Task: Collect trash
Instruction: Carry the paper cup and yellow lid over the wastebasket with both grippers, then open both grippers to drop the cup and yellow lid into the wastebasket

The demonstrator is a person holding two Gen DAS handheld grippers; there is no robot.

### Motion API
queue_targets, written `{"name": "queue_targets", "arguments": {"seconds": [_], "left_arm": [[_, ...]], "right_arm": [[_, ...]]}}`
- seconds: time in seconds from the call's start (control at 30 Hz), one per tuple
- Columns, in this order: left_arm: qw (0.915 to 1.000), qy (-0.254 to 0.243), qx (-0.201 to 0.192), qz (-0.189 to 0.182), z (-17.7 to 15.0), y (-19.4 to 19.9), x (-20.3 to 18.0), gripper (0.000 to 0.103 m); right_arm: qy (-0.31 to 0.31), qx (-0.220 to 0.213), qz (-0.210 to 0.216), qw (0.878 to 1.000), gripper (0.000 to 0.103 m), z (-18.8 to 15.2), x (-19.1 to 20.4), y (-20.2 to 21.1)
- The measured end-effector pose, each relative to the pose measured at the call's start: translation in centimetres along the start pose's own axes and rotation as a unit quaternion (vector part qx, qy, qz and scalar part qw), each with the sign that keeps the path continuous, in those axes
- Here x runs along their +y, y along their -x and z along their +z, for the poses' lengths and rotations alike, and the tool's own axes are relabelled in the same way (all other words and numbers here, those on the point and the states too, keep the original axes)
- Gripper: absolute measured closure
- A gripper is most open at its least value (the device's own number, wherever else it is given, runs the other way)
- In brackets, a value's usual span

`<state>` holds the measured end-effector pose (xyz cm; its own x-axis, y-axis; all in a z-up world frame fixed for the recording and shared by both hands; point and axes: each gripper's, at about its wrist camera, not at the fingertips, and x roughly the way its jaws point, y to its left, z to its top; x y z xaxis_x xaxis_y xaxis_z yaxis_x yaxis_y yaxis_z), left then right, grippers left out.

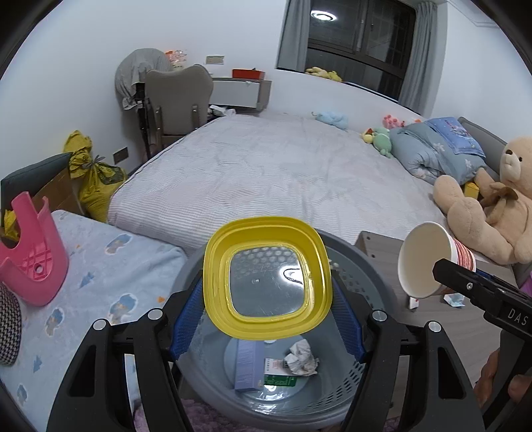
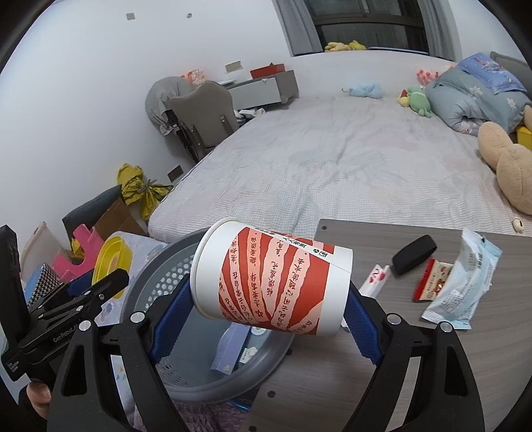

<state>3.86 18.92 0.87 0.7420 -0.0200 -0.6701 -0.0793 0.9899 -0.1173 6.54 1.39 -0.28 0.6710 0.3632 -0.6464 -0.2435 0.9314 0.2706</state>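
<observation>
- A bedroom is showing in both wrist views: a wide bed (image 1: 276,166) with a pale grey striped cover is filling the middle, under white walls and a dark, curtained window (image 1: 359,30).
- A grey wastebasket (image 2: 159,275) with a perforated wall is sitting on the floor between a low mattress (image 1: 109,266) in a blue cartoon-print sheet and a grey wood-grain table (image 2: 432,359).
- The left gripper (image 1: 266,312) is pinching a yellow container lid (image 1: 267,277) between its blue pads, holding it tilted above the wastebasket.
- Inside the wastebasket, a crumpled paper ball (image 1: 301,359), a pale lilac box (image 1: 247,365) and a green-and-white packet (image 1: 277,375) are lying on the bottom.
- The right gripper (image 2: 266,315) is clamping a red-and-white paper cup (image 2: 272,279) on its side, its open mouth pointing toward the wastebasket, over the basket's rim.
- On the table, a pale blue wrapper (image 2: 462,279), a red snack packet (image 2: 430,280), a black oblong case (image 2: 414,254) and a small white-and-red wrapper (image 2: 375,279) are lying near one another.
- A large tan teddy bear (image 1: 488,202) and a folded blue quilt (image 1: 439,149) are resting at the bed's right end.
- A pink plastic stool (image 1: 33,259) is lying overturned on the low mattress; yellow bags (image 1: 89,176) are leaning by the wall, and a grey chair (image 1: 176,96) is standing beside a desk (image 1: 242,89).
</observation>
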Motion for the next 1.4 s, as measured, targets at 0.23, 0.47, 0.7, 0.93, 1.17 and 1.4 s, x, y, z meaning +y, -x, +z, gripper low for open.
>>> {"name": "queue_targets", "arguments": {"seconds": [0.23,0.47,0.7,0.93,1.17,1.4], "left_arm": [[0.9994,0.020,0.011,0.024,-0.6,-0.4,2.1,0.035],[0.9995,0.018,0.016,0.020,-0.8,-1.1,2.3,0.035],[0.9995,0.012,0.027,0.013,-1.2,-2.4,1.5,0.035],[0.9993,0.005,0.032,0.018,-1.3,-3.0,1.4,0.035],[0.9994,0.004,0.026,0.024,-1.1,-2.5,1.4,0.031],[0.9989,0.009,0.026,0.037,-1.2,-2.2,1.8,0.022]], "right_arm": [[0.014,0.016,0.021,1.000,0.021,-0.2,2.0,-1.7],[0.030,0.031,0.028,0.999,0.020,-0.5,3.2,-3.1],[0.036,0.040,0.028,0.998,0.020,-0.6,3.6,-3.7],[0.043,0.044,0.028,0.998,0.020,-0.6,3.6,-4.3],[0.047,0.035,0.033,0.998,0.019,-0.2,3.9,-4.3],[0.043,0.029,0.038,0.998,0.009,-0.2,3.7,-3.9]]}}
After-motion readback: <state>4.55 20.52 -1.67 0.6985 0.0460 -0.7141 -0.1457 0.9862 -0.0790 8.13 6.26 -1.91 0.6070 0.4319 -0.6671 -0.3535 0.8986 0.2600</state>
